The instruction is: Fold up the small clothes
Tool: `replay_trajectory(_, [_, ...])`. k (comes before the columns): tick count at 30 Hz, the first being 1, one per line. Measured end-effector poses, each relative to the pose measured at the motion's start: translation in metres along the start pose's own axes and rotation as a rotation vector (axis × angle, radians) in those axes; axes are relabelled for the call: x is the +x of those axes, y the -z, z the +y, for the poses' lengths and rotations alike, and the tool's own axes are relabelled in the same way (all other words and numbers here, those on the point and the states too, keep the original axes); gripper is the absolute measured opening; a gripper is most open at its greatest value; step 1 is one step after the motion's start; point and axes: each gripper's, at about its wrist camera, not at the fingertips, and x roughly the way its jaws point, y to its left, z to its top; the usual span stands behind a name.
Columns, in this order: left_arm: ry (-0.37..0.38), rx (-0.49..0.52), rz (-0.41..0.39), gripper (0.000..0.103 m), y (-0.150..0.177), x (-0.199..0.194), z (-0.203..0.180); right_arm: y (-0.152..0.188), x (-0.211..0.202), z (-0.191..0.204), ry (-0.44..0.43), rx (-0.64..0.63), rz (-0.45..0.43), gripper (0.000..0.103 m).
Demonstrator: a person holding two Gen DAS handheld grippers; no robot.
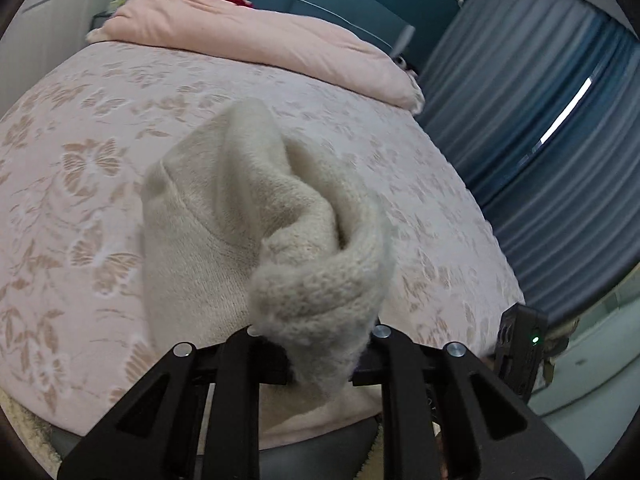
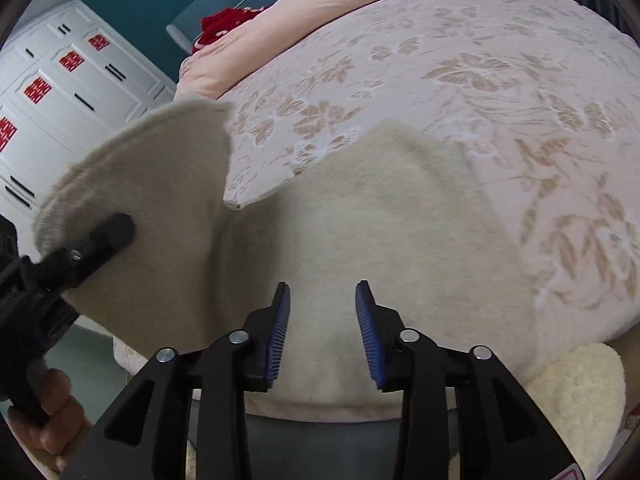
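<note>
Left wrist view: left gripper (image 1: 320,354) clamped on bunched edge of cream knit garment (image 1: 224,232), fabric lifted off bed, rest trailing ahead and left onto floral bedspread (image 1: 80,128). Right wrist view: right gripper (image 2: 323,330) jaws apart, holding nothing, blue pads (image 2: 280,332) hovering over flat part of garment just ahead. Pink duvet (image 2: 304,8) far ahead. Risk: thick knit pinched near edge may slip free if pulled; unpinned flat part may drag, wrinkling fold.
</note>
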Motion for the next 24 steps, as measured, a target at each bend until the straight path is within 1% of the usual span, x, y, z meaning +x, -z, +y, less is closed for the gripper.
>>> replay_trajectory(1, [0.007, 0.044, 0.047, 0.024, 0.009, 0.019, -0.016, 0.002, -0.007, -0.011, 0.011, 0.016, -0.010, 0.045])
replay_trajectory(2, [0.002, 0.083, 0.099, 0.031, 0.020, 0.039, -0.027, 0.005, -0.012, -0.023, 0.023, 0.037, -0.015, 0.047])
replay_trajectory(3, [-0.023, 0.101, 0.146, 0.040, 0.032, 0.057, -0.033, 0.007, -0.015, -0.034, 0.032, 0.063, -0.009, 0.047])
replay_trajectory(5, [-0.093, 0.083, 0.203, 0.041, 0.056, 0.073, -0.028, 0.012, -0.021, -0.051, 0.021, 0.117, -0.009, 0.048])
replay_trajectory(6, [-0.087, 0.055, 0.207, 0.047, 0.065, 0.072, -0.022, 0.015, -0.026, -0.055, 0.004, 0.133, -0.017, 0.049])
replay_trajectory(7, [-0.074, 0.039, 0.199, 0.051, 0.073, 0.065, -0.014, 0.017, -0.030, -0.058, -0.018, 0.145, -0.025, 0.056])
replay_trajectory(8, [-0.083, 0.042, 0.187, 0.062, 0.078, 0.056, -0.008, 0.019, -0.033, -0.059, -0.047, 0.157, -0.029, 0.064])
replay_trajectory(9, [-0.095, 0.057, 0.173, 0.069, 0.083, 0.047, -0.001, 0.020, -0.034, -0.059, -0.084, 0.171, -0.026, 0.066])
replay_trajectory(11, [-0.117, 0.102, 0.145, 0.071, 0.095, 0.028, 0.010, 0.018, -0.030, -0.055, -0.172, 0.210, 0.005, 0.070])
replay_trajectory(12, [-0.148, 0.127, 0.135, 0.076, 0.100, 0.020, 0.015, 0.016, -0.024, -0.052, -0.215, 0.234, 0.026, 0.072])
replay_trajectory(13, [-0.190, 0.144, 0.122, 0.079, 0.105, 0.013, 0.019, 0.014, -0.019, -0.047, -0.256, 0.256, 0.045, 0.073])
replay_trajectory(14, [-0.211, 0.151, 0.105, 0.082, 0.110, 0.005, 0.025, 0.012, -0.015, -0.042, -0.281, 0.266, 0.062, 0.075])
replay_trajectory(15, [-0.215, 0.147, 0.096, 0.083, 0.114, 0.000, 0.030, 0.009, -0.011, -0.034, -0.292, 0.255, 0.078, 0.079])
replay_trajectory(16, [-0.226, 0.134, 0.098, 0.085, 0.117, -0.003, 0.036, 0.006, -0.005, -0.024, -0.284, 0.227, 0.092, 0.081])
replay_trajectory(17, [-0.247, 0.118, 0.107, 0.086, 0.119, -0.002, 0.041, 0.005, 0.000, -0.014, -0.256, 0.194, 0.105, 0.085])
replay_trajectory(18, [-0.265, 0.101, 0.115, 0.086, 0.120, -0.001, 0.047, 0.003, 0.007, -0.004, -0.214, 0.157, 0.122, 0.085])
replay_trajectory(20, [-0.290, 0.085, 0.130, 0.086, 0.120, 0.006, 0.056, 0.004, 0.024, 0.010, -0.152, 0.107, 0.170, 0.085])
replay_trajectory(22, [-0.320, 0.099, 0.134, 0.086, 0.122, 0.013, 0.059, 0.006, 0.040, 0.018, -0.118, 0.098, 0.207, 0.085])
replay_trajectory(23, [-0.327, 0.113, 0.135, 0.086, 0.122, 0.016, 0.060, 0.007, 0.046, 0.022, -0.108, 0.091, 0.210, 0.075])
replay_trajectory(24, [-0.335, 0.123, 0.133, 0.086, 0.123, 0.019, 0.061, 0.005, 0.049, 0.027, -0.112, 0.073, 0.210, 0.046])
